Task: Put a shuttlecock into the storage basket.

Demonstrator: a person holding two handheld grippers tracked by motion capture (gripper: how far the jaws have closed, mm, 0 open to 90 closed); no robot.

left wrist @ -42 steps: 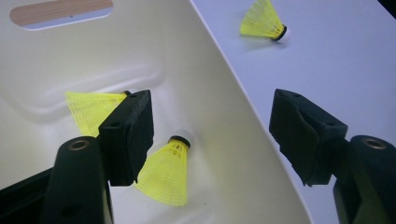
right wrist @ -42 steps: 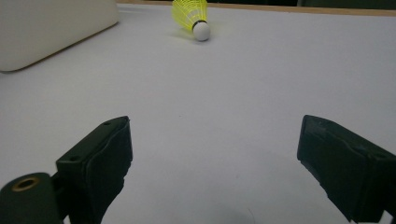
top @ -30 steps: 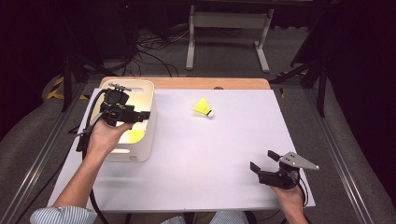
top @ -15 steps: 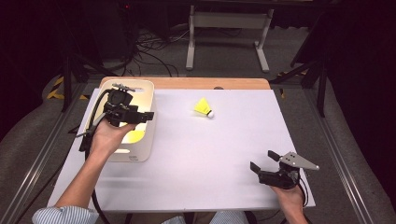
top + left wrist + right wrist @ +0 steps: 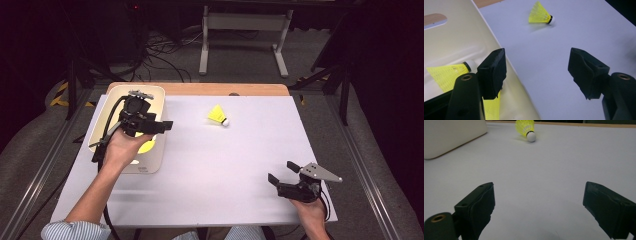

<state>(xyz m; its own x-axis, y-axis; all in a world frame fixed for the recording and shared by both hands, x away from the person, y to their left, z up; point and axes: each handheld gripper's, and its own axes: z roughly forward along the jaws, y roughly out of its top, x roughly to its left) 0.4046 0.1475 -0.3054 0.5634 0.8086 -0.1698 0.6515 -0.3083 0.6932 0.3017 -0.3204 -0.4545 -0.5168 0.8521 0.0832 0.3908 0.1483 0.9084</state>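
No brand, label or writing legible on anything in view.

Desk (image 5: 210, 170) covered by a white sheet; a strip of bare wood shows along the far edge.

Loose shuttlecock (image 5: 218, 116) lies on its side on the sheet, toward the far edge, about mid-width. Yellow skirt, white cork. In the high view the long axis runs slightly slantwise: cork points right and a little toward the near edge, skirt flares toward the far-left corner. The left gripper view has the same shuttlecock (image 5: 541, 15) beyond the jaws, cork aimed to that picture's right. The right gripper view has it (image 5: 526, 129) far ahead, cork turned toward the camera, skirt away.

Cream tray (image 5: 152, 162) sits at the far-left corner, long side running near to far. Second shuttlecock (image 5: 447, 73) lies inside it, also yellow, on its side, cork to the upper right in the left gripper view, skirt partly hidden behind one jaw. More yellow feathers show under that jaw; cannot tell whether they belong to the same piece.

Left gripper (image 5: 159, 126) is held over the tray's right rim, jaws pointing right across the desk. Jaws spread wide, nothing between them; one jaw over the tray's inside, the other over the white sheet. Well apart from the loose shuttlecock.

Right gripper (image 5: 282, 172) is near the near-right corner, low over the sheet, jaws pointing left and toward the far side. Jaws spread wide, bare sheet between them. Grey three-cornered plate on top. Well apart from the loose shuttlecock.
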